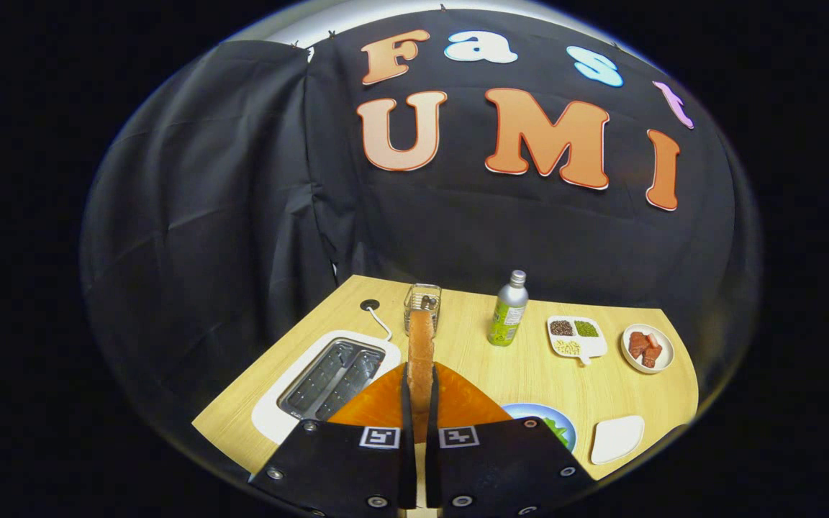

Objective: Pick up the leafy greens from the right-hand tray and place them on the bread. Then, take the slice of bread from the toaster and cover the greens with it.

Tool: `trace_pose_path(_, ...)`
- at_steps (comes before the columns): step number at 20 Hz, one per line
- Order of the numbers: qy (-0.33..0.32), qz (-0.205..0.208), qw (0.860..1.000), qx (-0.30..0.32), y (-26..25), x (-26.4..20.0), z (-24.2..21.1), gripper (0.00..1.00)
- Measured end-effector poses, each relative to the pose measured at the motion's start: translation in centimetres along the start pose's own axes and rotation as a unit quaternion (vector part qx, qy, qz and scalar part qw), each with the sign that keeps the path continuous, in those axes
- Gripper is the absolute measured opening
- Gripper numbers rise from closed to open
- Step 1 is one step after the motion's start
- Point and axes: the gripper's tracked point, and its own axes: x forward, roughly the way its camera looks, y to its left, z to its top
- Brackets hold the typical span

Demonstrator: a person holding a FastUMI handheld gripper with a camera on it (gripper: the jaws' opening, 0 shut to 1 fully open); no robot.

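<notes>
The tool (420, 403) is clamped edge-on around the toasted brown bread slice (420, 352), held above the pale wooden counter (472, 360), right of the white toaster (328, 378). Judged second step: next carry it near-right onto the greens (557, 430) on the blue plate (529, 412).

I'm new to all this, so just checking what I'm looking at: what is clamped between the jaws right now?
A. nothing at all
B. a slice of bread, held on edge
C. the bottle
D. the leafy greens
B: the gripper is shut on the bread, whose thin edge rises between the jaws, while the bottle stands beyond on the table and the toaster slots look empty.
</notes>
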Motion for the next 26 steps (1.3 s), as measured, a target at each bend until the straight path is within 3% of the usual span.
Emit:
trace_pose_path(13,0.051,-0.019,0.998,-0.002,-5.8,0.3,-6.2,0.05)
trace_pose_path(26,0.091,0.002,0.995,0.029,-8.9,0.3,-11.5,0.05)
